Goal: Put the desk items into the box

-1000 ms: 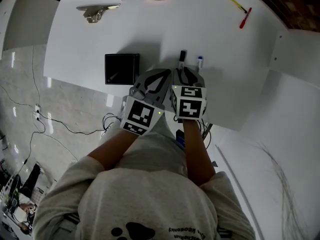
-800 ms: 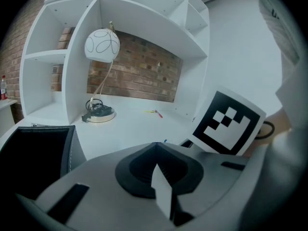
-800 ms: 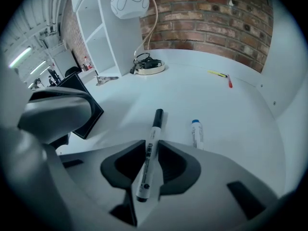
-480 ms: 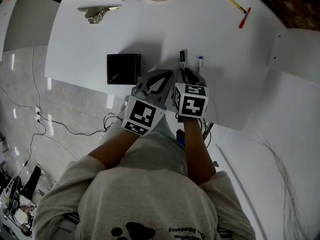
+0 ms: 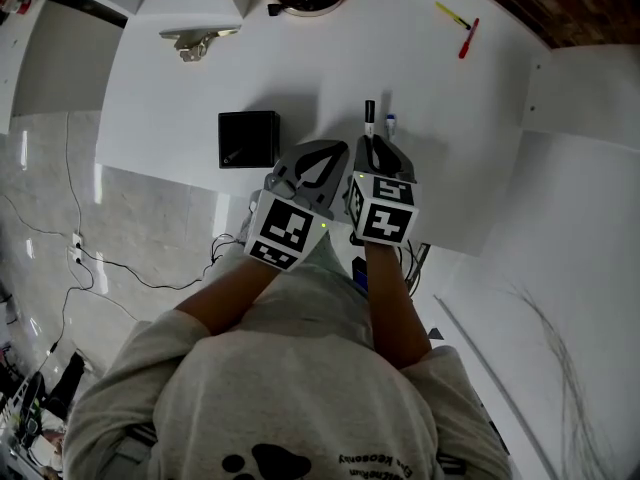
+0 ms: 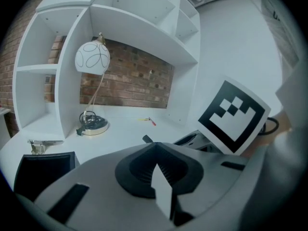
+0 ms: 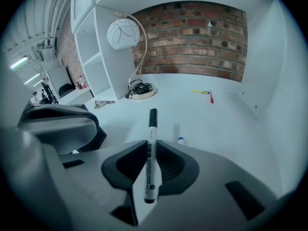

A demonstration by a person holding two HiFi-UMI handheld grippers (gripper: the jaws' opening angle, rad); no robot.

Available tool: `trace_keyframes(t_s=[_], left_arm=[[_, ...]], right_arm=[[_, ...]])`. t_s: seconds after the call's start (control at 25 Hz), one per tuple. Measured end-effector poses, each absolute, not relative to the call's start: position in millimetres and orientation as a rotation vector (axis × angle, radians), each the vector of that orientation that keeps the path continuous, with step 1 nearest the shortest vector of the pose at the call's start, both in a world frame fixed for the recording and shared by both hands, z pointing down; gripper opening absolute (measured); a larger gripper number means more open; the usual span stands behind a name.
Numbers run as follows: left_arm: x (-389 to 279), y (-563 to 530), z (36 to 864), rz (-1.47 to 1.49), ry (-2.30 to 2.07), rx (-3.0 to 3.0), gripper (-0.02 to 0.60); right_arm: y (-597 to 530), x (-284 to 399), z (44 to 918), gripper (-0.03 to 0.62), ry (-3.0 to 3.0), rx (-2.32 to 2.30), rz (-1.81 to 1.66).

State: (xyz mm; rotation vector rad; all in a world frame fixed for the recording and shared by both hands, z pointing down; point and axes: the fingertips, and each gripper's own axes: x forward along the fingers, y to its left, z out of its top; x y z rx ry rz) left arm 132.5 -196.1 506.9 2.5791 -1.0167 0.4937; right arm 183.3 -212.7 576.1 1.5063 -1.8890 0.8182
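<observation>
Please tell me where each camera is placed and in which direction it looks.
Head view: on the person's head, looking steeply down at the white desk; forearms, shoulders, left gripper and right gripper show.
Left gripper view: on the left gripper, facing shelves and lamp; its shut jaws show.
Right gripper view: on the right gripper, facing the brick wall; its jaws clamp a black marker.
Both gripper views share the lamp.

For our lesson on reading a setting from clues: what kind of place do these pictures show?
Probably a home or office study nook: a white desk with white shelves, a globe-shaded desk lamp, and pens such as the marker in the right gripper.
</observation>
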Motion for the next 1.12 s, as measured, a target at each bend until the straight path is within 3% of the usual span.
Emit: trace_keyframes(t_s=[1.12], left_arm=[[108.1,-187.5,429.4,0.423,-1.100,2.728,0.006]], right_arm=[[-207.1,172.9,451.9,0.077,-2.131,1.861,0.364]])
